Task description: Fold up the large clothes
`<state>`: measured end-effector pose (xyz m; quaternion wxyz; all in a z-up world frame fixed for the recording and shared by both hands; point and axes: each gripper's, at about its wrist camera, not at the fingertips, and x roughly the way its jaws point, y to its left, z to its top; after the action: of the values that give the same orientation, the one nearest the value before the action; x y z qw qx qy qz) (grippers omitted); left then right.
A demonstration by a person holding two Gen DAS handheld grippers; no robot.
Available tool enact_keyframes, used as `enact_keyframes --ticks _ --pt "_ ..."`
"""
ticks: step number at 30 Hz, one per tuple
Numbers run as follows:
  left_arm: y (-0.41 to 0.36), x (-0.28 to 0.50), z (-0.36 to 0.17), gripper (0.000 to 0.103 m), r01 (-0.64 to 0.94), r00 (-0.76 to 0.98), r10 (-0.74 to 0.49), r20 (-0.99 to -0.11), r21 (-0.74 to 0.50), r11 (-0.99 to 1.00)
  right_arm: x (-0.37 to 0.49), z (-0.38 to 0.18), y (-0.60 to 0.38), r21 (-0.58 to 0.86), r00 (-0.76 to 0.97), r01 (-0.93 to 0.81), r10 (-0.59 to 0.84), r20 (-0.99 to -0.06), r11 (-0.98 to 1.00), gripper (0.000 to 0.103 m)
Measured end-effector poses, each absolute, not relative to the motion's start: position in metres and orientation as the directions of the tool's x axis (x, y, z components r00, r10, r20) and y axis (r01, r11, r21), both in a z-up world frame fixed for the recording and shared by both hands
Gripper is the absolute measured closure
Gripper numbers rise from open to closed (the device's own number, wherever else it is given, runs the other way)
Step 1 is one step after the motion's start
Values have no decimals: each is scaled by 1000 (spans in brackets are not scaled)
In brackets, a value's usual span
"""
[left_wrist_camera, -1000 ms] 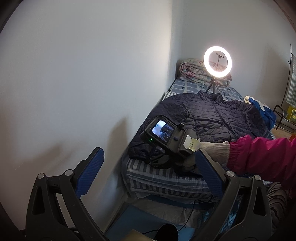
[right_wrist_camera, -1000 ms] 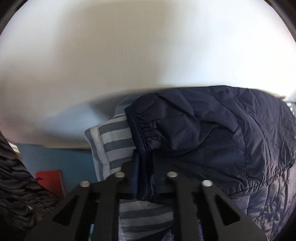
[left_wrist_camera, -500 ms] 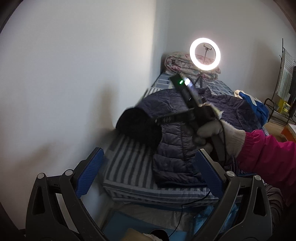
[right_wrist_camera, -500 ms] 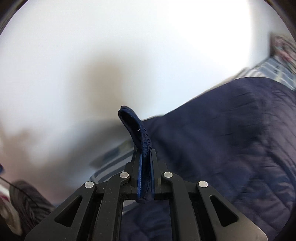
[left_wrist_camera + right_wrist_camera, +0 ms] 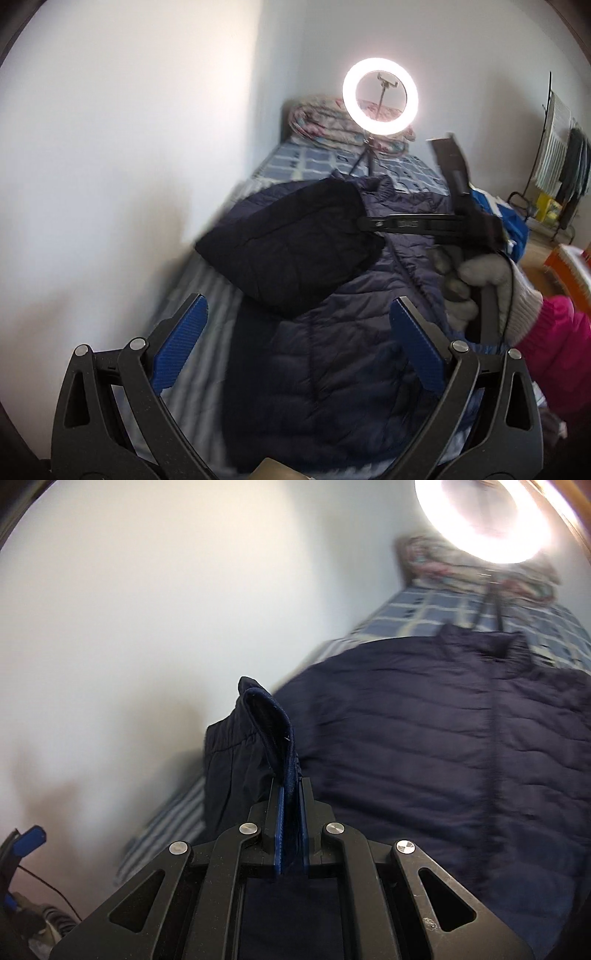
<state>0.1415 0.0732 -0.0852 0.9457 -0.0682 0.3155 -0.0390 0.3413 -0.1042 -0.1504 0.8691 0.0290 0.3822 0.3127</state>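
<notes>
Navy quilted jacket (image 5: 332,332) lies spread along the striped bed (image 5: 207,295), collar toward twelve o'clock under the ring light (image 5: 380,99). Our right gripper (image 5: 290,812) is clamped on the sleeve cuff (image 5: 273,731) (the cloth stands up between the pads at twelve o'clock), and the sleeve (image 5: 291,247) hangs lifted above the jacket's body. Our left gripper (image 5: 299,343) hovers over the hem, its blue pads (image 5: 181,347) spread wide at nine and three, touching nothing.
</notes>
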Motion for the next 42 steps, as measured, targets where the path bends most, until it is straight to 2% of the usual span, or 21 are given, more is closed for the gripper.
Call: enact_keyframes --ticks 2,7,12,17,26,35,42 --pt "74 166 -101 2 52 768 -176 -616 -215 975 355 -157 -124 272 552 -476 525 -648 836 97" --pt "79 200 -136 2 6 702 -212 -680 -292 956 375 -166 -186 201 648 -352 393 -653 914 97" --pt "61 213 -127 2 44 746 -146 -649 -171 984 401 -183 -236 165 680 -246 292 -673 955 97" --pt "57 222 -117 2 63 768 -157 -620 -170 983 416 -187 -276 147 708 -152 212 -674 977 97" --pt "45 241 -118 2 84 757 -181 -627 -181 980 461 -208 -325 138 715 -24 114 -689 990 97" --pt "31 237 -114 2 111 758 -189 -625 -162 980 484 -227 -324 40 659 9 24 -752 999 97" --pt "32 232 -109 2 109 768 -176 -616 -145 983 482 -231 -321 9 647 14 -2 -762 1000 95"
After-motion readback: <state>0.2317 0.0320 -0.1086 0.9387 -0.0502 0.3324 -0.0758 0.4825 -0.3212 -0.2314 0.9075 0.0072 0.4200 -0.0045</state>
